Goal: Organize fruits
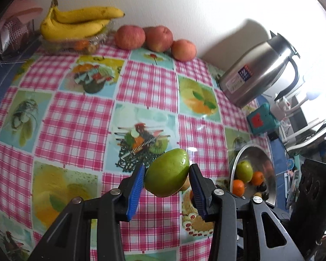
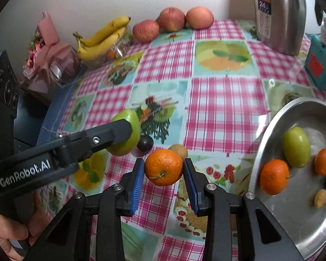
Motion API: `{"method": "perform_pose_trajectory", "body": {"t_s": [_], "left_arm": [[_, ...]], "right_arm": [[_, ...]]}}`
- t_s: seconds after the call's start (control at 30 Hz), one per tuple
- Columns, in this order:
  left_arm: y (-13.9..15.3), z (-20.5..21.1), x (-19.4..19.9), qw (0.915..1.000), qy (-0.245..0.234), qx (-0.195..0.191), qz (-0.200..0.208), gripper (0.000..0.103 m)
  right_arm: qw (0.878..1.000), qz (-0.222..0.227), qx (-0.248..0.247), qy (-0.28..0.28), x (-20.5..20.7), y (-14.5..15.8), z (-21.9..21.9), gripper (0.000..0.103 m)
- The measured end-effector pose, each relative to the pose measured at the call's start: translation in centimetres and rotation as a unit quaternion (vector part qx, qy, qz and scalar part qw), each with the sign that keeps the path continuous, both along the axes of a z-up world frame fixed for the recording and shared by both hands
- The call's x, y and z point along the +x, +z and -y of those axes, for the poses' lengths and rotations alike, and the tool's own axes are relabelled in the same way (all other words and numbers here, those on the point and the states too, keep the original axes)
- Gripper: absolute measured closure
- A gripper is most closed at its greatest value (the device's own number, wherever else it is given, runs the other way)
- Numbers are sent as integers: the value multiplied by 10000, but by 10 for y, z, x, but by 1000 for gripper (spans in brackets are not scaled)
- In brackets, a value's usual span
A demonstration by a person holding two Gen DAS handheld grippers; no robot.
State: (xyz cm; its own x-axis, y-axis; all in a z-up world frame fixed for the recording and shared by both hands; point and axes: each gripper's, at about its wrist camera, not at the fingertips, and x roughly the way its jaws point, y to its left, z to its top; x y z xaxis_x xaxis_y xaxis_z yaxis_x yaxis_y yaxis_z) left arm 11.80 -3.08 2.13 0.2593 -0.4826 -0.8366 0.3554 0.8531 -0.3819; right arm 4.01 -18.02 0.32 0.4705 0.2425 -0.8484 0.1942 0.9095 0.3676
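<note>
My left gripper (image 1: 167,175) is shut on a green fruit (image 1: 166,173), held clear of the checked tablecloth; from the right wrist view the same green fruit (image 2: 128,133) sits in that gripper's black fingers (image 2: 117,130). My right gripper (image 2: 164,169) is shut on an orange (image 2: 163,167), its blue pads pressed on both sides. Beneath and behind the orange, a small brown fruit (image 2: 179,150) and a dark round fruit (image 2: 145,143) lie on the cloth. A steel bowl (image 2: 271,126) at the right holds a green fruit (image 2: 296,148), oranges and small fruits.
Against the back wall stand three apples (image 1: 130,37) and a banana bunch (image 1: 76,24) on a clear dish. A steel thermos jug (image 1: 258,69) and a teal box (image 1: 261,118) are at the right. A pink wrapped gift (image 2: 50,58) stands at the left; a hand (image 2: 8,237) holds the left gripper.
</note>
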Motion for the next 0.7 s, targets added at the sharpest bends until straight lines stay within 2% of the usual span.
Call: {"method": "perform_pose_trajectory", "body": {"t_s": [0.23, 0.53, 0.57, 0.6, 0.7], "left_arm": [[10, -7, 1, 9998, 152, -62, 126, 58], [15, -6, -1, 9996, 172, -59, 203, 58], [16, -6, -2, 9996, 169, -57, 212, 61], [16, -6, -2, 9996, 162, -68, 223, 70], [20, -3, -4, 9995, 126, -101, 271, 70]], "right_arm": [[9997, 212, -23, -155, -4, 17, 3, 65], [9994, 246, -68, -220, -10, 20, 6, 65], [9995, 235, -70, -222, -11, 20, 7, 65], [9995, 227, -68, -228, -11, 20, 8, 65], [9994, 191, -72, -281, -12, 18, 12, 65]]}}
